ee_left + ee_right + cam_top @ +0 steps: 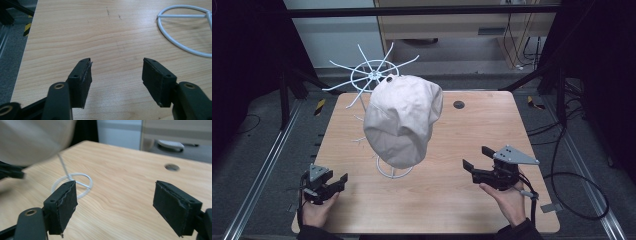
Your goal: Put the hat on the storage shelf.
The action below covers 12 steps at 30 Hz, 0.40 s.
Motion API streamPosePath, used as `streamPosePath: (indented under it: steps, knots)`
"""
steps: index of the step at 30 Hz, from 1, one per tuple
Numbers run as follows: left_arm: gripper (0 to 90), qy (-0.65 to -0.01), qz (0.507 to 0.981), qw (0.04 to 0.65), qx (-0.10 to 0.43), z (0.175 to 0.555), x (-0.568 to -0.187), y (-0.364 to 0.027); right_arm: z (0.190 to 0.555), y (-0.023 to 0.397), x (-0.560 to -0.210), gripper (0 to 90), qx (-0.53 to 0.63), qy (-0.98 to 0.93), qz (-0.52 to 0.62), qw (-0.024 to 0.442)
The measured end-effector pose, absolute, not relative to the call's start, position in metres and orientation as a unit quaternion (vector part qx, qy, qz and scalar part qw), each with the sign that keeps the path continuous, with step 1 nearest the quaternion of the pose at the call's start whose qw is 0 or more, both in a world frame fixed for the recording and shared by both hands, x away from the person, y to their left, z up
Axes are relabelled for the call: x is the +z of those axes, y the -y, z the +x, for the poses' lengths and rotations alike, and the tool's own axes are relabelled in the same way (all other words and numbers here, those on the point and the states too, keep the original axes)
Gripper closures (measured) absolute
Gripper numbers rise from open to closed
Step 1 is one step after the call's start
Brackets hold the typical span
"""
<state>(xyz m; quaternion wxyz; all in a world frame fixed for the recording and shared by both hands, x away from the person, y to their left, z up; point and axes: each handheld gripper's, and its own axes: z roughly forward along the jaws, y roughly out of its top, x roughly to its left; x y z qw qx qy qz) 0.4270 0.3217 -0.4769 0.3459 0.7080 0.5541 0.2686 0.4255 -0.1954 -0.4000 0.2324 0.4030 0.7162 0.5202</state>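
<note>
A beige cap (404, 117) hangs on a white wire stand (373, 76) at the middle of the wooden table (472, 125). The stand's round base ring (394, 172) rests on the tabletop below the cap. My left gripper (338, 180) sits low at the table's front left, open, with nothing between its jaws. My right gripper (477, 159) is at the front right, held in a hand (509, 200), open and empty, its jaws pointing left toward the stand. In the right gripper view the base ring (75, 183) lies ahead and the blurred cap (32, 140) fills the upper left. The left gripper view has the ring (185, 32) at its upper right.
A dark round hole (458, 104) sits in the table's far right part. Spokes of the wire stand (339, 65) stick out behind the cap. Metal rails (267, 160) run along the left and right of the table, and cables (577, 185) lie on the floor at the right.
</note>
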Motion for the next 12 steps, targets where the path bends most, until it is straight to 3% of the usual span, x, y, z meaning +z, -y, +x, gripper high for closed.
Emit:
streamPosePath:
  steps: [12]
  knots:
    - [39.1, -0.553, 0.711, 0.343, 0.267, 0.428, -0.478, -0.321, 0.443, 0.238, -0.457, 19.5, 0.432, -0.727, 0.478, 0.236]
